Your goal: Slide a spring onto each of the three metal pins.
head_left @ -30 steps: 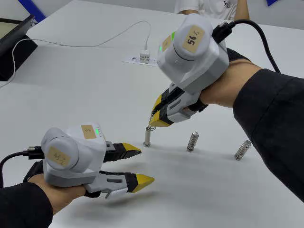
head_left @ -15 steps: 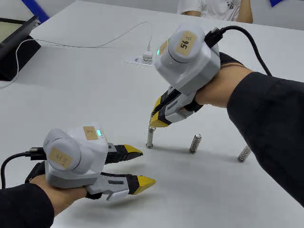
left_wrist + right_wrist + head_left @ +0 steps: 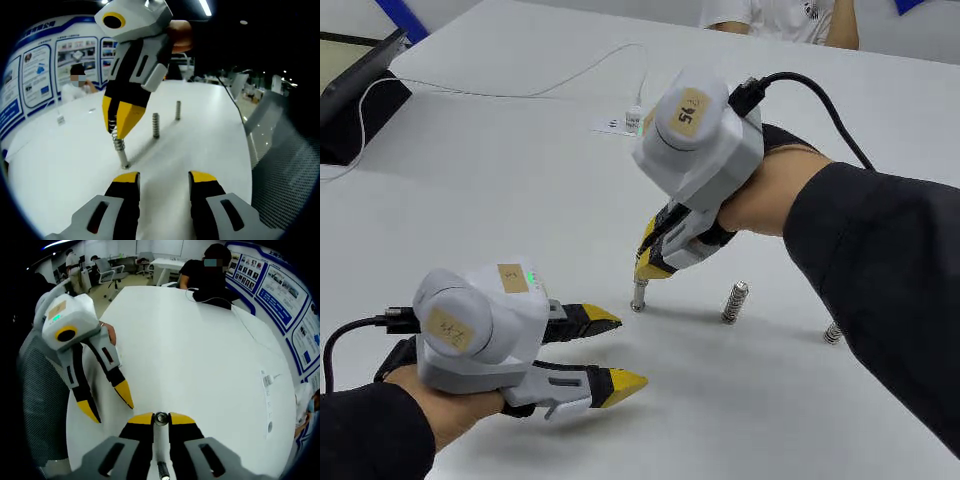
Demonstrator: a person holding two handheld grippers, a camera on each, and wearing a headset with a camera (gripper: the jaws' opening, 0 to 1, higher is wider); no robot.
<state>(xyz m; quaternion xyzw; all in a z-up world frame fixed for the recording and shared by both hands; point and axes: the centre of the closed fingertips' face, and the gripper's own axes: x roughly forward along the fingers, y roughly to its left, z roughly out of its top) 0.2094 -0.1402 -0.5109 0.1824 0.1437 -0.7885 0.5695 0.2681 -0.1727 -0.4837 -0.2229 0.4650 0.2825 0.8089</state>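
While pinching spring (image 3: 116,134) with right hand-held gripper (image 3: 642,268), lower coils apparently started over bare pin (image 3: 639,296) on desk (image 3: 500,190): likely last of three, other two pins (image 3: 735,300) (image 3: 833,332) already sprung. Next: keep coaxial, slide down, let go. Left hand-held gripper (image 3: 631,350) idle, jaws wide apart.

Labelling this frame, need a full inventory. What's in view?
table: one, white, under everything
pin: one, metal, left end of the row
spring: one, metal, at that pin's top
pins with springs on: two, metal, rest of the row
plug on cable: one, white, far side
screen: one, black, far left
seated person: one, white top, far edge
left gripper: white, black, yellow tips; open, near left
right gripper: same colours; shut on spring
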